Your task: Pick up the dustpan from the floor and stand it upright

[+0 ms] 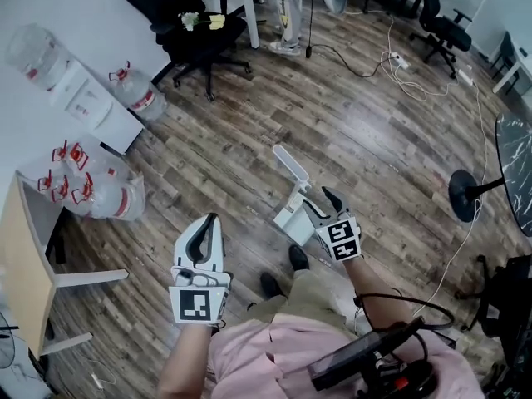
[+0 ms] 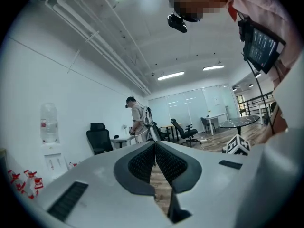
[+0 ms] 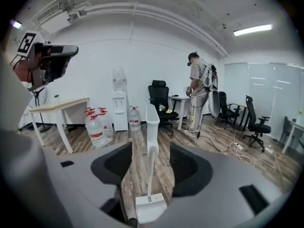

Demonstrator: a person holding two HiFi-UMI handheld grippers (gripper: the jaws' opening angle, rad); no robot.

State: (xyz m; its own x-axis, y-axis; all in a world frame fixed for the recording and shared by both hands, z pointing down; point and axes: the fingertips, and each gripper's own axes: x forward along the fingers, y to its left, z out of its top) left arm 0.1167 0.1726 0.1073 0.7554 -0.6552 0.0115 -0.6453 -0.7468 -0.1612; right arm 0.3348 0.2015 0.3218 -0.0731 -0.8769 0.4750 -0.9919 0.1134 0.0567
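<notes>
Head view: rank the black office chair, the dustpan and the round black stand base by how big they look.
1. black office chair: largest, though farthest away.
2. dustpan: mid-sized, partly hidden by the right gripper.
3. round black stand base: smallest.

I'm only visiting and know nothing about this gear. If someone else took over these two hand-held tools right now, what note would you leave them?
Left gripper: fingers shut, nothing in them, held off to the side.
Right gripper: fingers apart, one on each side of the dustpan's handle, neither touching it.
Dustpan: on the wood floor just ahead of the person's feet, handle pointing up.
Done: the dustpan looks to be standing upright.
Left: probably only to draw the right gripper back without knocking the handle, then check that the dustpan stands on its own.
</notes>
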